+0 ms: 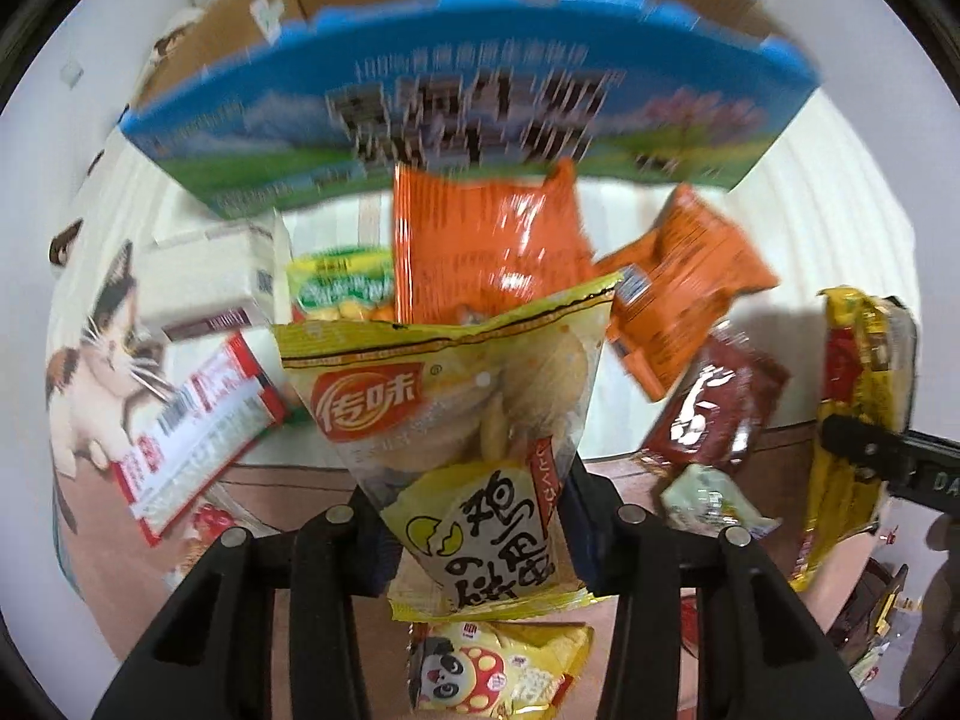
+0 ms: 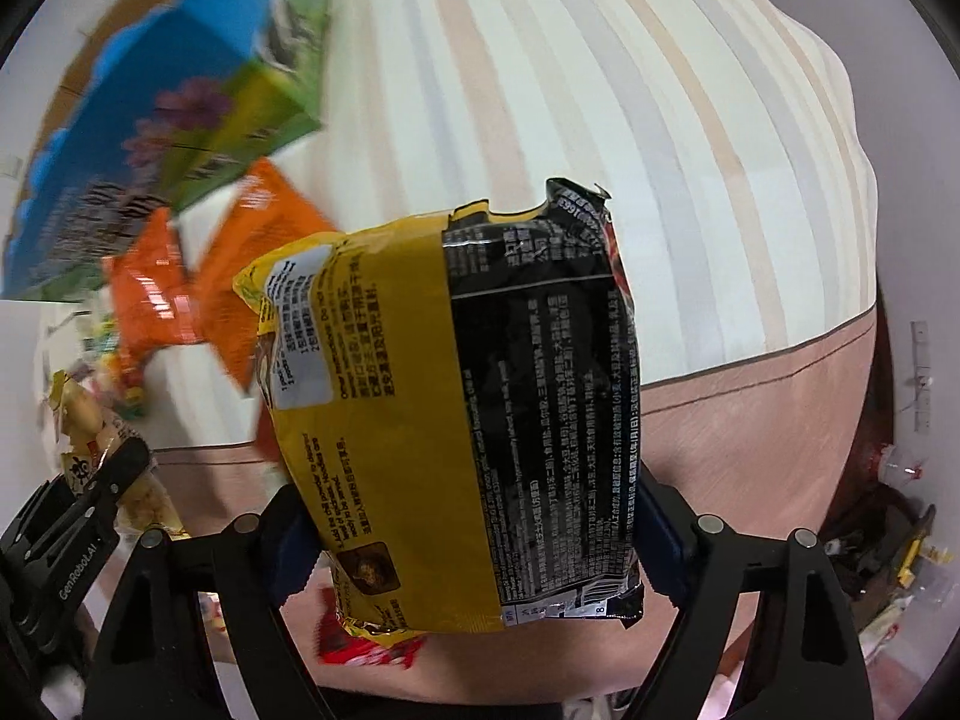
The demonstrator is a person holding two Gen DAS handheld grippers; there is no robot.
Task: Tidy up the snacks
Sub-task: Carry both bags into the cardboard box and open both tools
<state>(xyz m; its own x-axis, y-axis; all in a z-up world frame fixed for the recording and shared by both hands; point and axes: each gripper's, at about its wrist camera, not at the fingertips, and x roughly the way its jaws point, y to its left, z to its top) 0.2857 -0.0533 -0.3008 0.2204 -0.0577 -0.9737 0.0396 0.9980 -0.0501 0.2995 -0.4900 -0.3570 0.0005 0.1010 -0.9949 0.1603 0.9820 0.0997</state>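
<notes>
Snacks mostly unsorted, by my reckoning: orange packets (image 1: 492, 240), a dark red pack (image 1: 714, 402), a white carton (image 1: 204, 276) and others lie scattered over the striped bed (image 2: 600, 90), near the blue box (image 1: 468, 90) toward its far edge. My left tool (image 1: 480, 516) is clamped on a yellow biscuit bag (image 1: 456, 384), lifted clear of the bed. My right tool (image 2: 474, 534) grips a yellow-and-black noodle pack (image 2: 480, 420) across its width, jaws wide, also off the bed. Neither is stowed yet.
</notes>
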